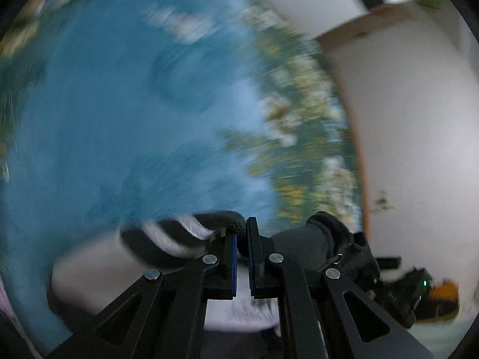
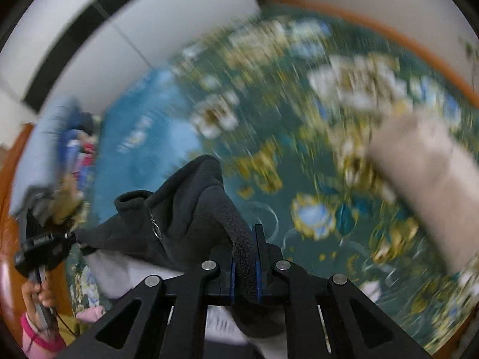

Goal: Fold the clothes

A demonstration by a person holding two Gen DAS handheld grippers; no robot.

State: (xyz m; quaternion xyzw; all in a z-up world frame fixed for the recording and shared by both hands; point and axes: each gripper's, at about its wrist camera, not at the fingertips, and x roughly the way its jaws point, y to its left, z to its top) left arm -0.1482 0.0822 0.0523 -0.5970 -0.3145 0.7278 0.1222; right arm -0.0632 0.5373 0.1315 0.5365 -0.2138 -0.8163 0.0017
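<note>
Although both views are smeared by motion blur, no brand, label or legible writing can be made out on any item. Left gripper (image 1: pixel 243 233): pitched steeply downward, jaws all but closed, pinching a thin edge of the dark fleece garment (image 1: pixel 314 245); a black-and-white striped part (image 1: pixel 176 239) of the fabric bunches to the left of its fingers. Right gripper (image 2: pixel 246 257): likewise angled down, jaws closed on a thick roll of the same dark fleece garment (image 2: pixel 185 209), whose collar and zip pull show in front of it. Garment position: hanging between the two grippers above the floral bedspread (image 2: pixel 269 137), with a white layer (image 2: pixel 113 272) showing beneath it. Left wrist view only: a large turquoise blanket (image 1: pixel 104 119) filling most of the frame, a pale wall (image 1: pixel 419 119) to the right, and the other gripper's dark body with a green light (image 1: pixel 424 283). Right wrist view only: a beige rolled item (image 2: pixel 419 179) lying on the bedspread, a person's hand (image 2: pixel 42 293) with a pink sleeve holding the left gripper's handle, and a wooden bed frame edge (image 2: pixel 389 36).
</note>
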